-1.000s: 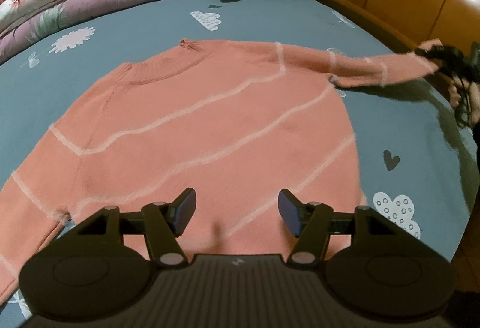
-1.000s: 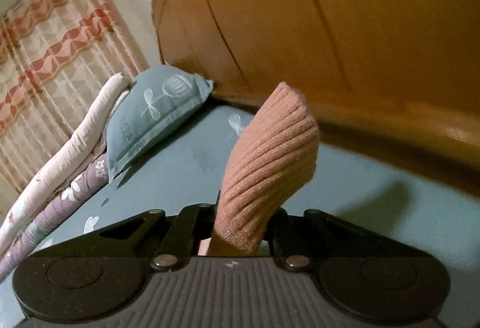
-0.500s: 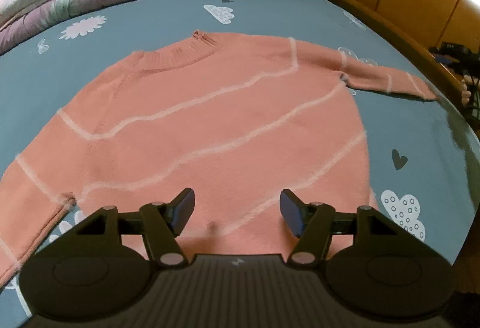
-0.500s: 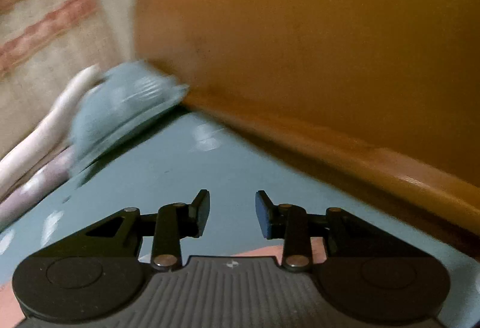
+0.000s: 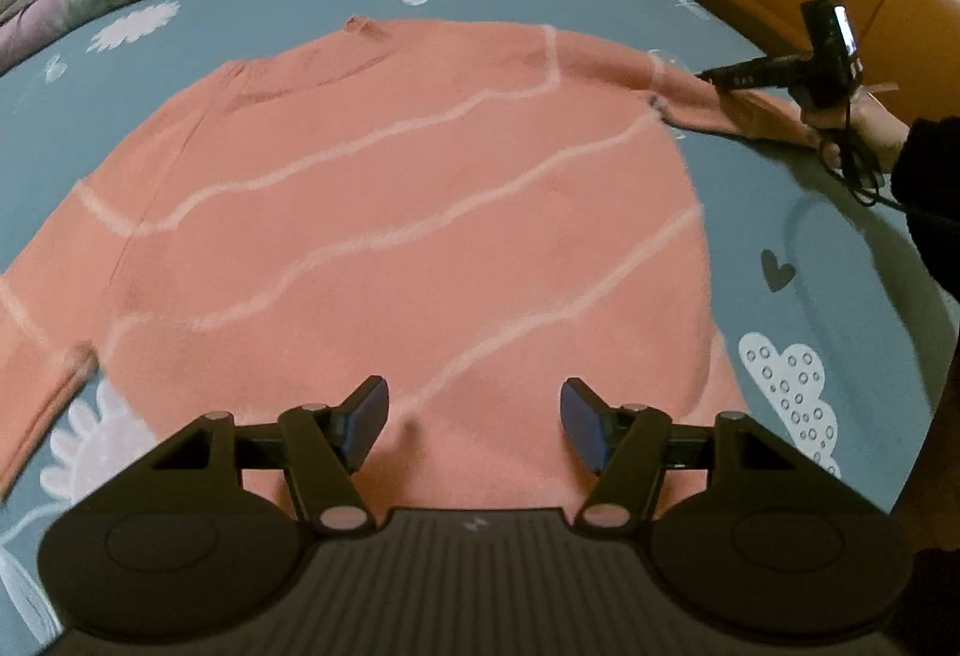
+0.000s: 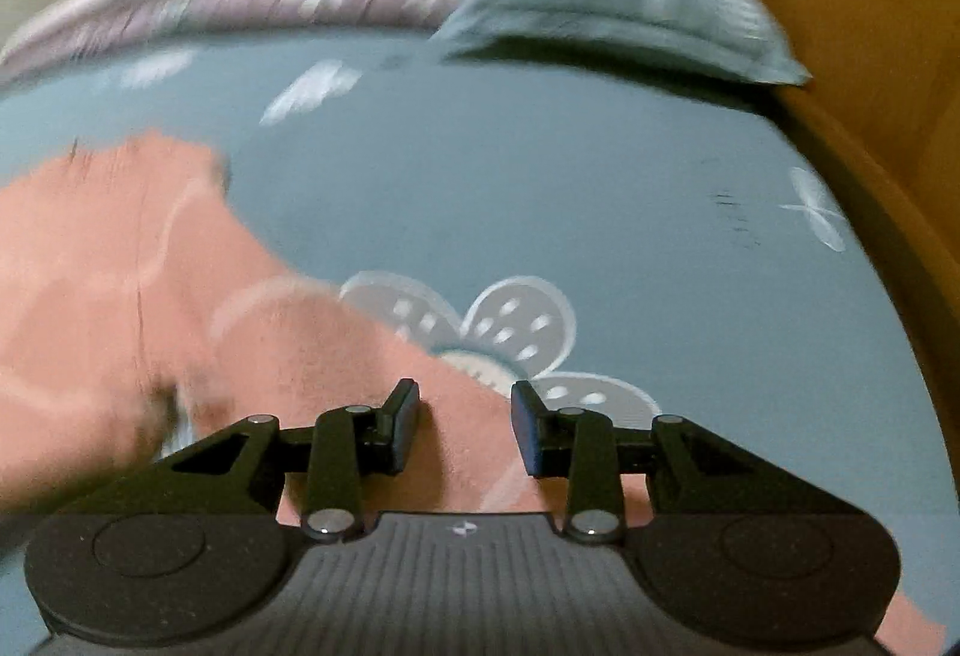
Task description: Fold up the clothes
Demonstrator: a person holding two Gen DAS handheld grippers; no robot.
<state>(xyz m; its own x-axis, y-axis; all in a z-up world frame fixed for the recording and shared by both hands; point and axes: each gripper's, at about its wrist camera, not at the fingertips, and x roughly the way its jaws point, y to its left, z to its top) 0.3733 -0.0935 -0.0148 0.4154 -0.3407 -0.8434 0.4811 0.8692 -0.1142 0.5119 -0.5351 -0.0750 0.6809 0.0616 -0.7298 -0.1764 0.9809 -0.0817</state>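
Two grippers empty, left gripper (image 5: 474, 425) wide over the sweater (image 5: 390, 236) hem, right gripper (image 6: 465, 431) parted (narrower) above its sleeve (image 6: 372, 356), bedsheet (image 6: 570, 188) beneath.

Sweater's (image 5: 390, 212) left sleeve cut off.

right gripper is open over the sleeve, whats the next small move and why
Probably lower the right gripper and close it on the salmon-pink knit sweater's sleeve. Its jaws are open with the sleeve between and beneath them, and the striped sweater lies spread flat on the blue-grey patterned bedsheet, so folding the sleeve inward looks next. The left gripper hangs open over the hem.
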